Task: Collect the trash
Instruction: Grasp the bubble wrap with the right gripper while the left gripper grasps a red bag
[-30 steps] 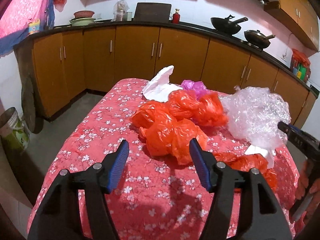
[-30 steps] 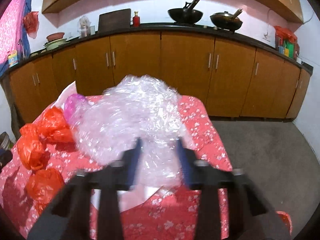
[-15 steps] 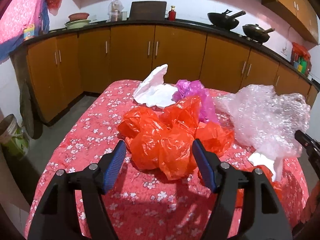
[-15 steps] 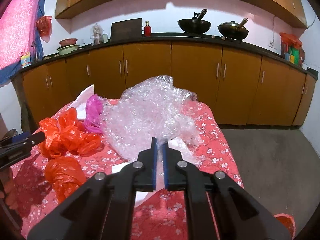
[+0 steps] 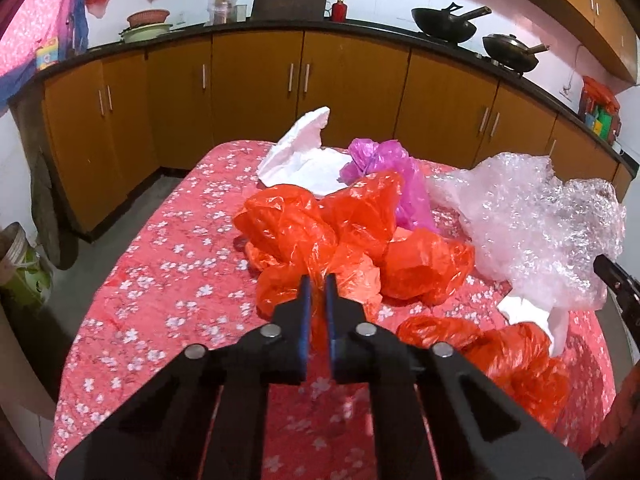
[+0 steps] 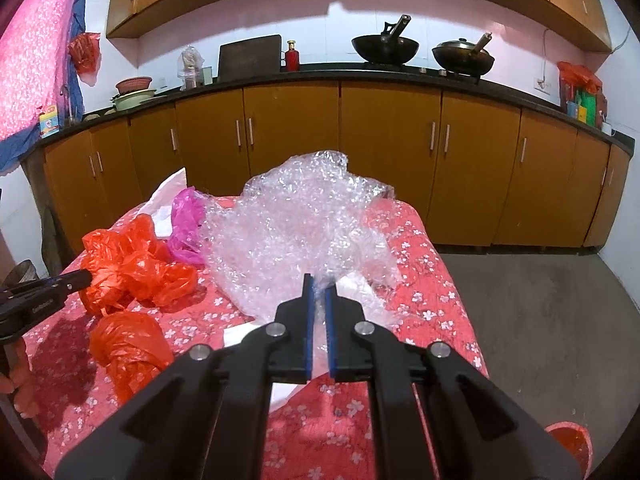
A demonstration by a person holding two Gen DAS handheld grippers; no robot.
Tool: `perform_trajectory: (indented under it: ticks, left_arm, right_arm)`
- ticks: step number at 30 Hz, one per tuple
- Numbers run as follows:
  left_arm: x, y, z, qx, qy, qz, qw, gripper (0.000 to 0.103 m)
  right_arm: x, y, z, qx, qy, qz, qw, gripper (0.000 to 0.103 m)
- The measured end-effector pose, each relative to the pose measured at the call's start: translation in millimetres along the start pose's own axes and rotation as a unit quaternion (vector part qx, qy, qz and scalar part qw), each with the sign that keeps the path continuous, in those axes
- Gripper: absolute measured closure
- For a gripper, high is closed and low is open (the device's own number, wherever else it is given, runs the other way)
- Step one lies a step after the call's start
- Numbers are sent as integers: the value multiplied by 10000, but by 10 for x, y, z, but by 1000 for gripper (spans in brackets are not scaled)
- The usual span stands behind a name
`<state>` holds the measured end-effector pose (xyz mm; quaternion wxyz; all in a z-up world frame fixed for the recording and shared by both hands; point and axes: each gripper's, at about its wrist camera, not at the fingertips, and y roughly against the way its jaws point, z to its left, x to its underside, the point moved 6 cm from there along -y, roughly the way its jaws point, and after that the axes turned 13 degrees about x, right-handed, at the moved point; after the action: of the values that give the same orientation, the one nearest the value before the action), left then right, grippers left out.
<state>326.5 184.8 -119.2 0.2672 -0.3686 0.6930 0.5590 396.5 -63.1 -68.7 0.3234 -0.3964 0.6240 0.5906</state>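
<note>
A bunch of orange plastic bags (image 5: 352, 240) lies mid-table on the red floral cloth (image 5: 168, 260). My left gripper (image 5: 319, 284) is closing onto a fold of it, pads pressing the plastic. The crumpled bubble wrap (image 6: 300, 224) sits at the table's right side, and my right gripper (image 6: 319, 286) is shut on its near edge. Another orange bag (image 5: 512, 356) lies near the front. A purple bag (image 5: 388, 168) and white crumpled paper (image 5: 300, 156) lie behind. In the right wrist view the left gripper's tip (image 6: 80, 280) touches the orange bunch (image 6: 132, 264).
Brown cabinets (image 6: 392, 152) under a black counter run behind the table, with two woks (image 6: 384, 48) on top. A bucket (image 5: 20, 264) stands on the floor at the left. A red object (image 6: 572, 444) lies on the grey floor at the right.
My left gripper's jaws went from wide open around the orange bunch to closed on it. The right gripper's jaws closed on the bubble wrap a second ago and stay closed.
</note>
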Motion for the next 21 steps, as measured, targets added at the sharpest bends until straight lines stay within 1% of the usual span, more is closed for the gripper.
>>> perform_trajectory:
  ticks: [4, 9, 21]
  left_arm:
    - [15, 188, 34, 40, 0, -117, 9999, 100]
    - [-66, 395, -11, 103, -65, -305, 9995, 100]
    - [-239, 751, -399, 428, -406, -716, 9957, 100]
  right_arm:
    - [-32, 116, -31, -71, -74, -94, 9999, 96]
    - [-108, 283, -60, -127, -123, -267, 9995, 97]
    - [-306, 684, -254, -202, -344, -654, 9971, 97]
